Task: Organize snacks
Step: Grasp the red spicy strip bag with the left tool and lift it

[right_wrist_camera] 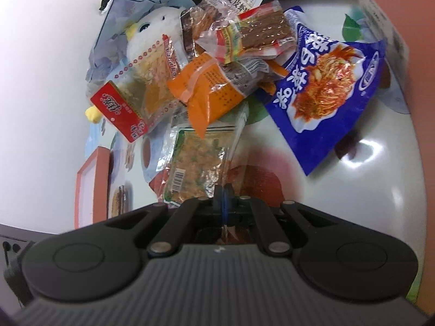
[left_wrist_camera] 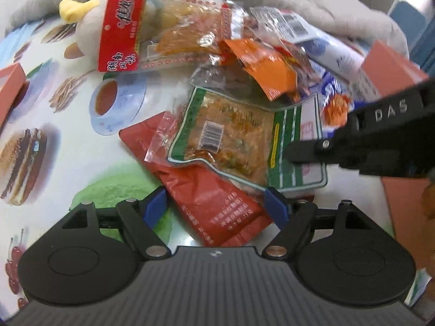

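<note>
Left wrist view: my left claw [left_wrist_camera: 216,203] stands wide open over the heap, its 2 blue fingertips [left_wrist_camera: 276,206] straddling the red pouch [left_wrist_camera: 214,206] without pressing it. I read that as lining up a grasp, not a grip. Just ahead of the claw, overlapping the red pouch, lies the green-bordered packet [left_wrist_camera: 239,138]. From the right of the claw my right claw [left_wrist_camera: 292,153] reaches in, its tip on that packet's green edge. Farther ahead the pile thickens: an orange sachet [left_wrist_camera: 267,72], a red-labelled clear bag [left_wrist_camera: 152,30] leaning on a plush toy [left_wrist_camera: 87,27]. An orange box [left_wrist_camera: 9,89] sits well left.

Right wrist view: the right claw [right_wrist_camera: 223,198] is closed, pads together on what looks like the green-bordered packet [right_wrist_camera: 195,171] by its crinkled near corner; a corner pinch suits a flat, slippery bag that offers no body to grab. Ahead and right of this claw lies the blue kimchi bag [right_wrist_camera: 331,81]; the orange sachet [right_wrist_camera: 206,89] is straight ahead, higher on the heap. The printed tablecloth [right_wrist_camera: 367,190] is bare to the right, room I judge enough for sorting.
</note>
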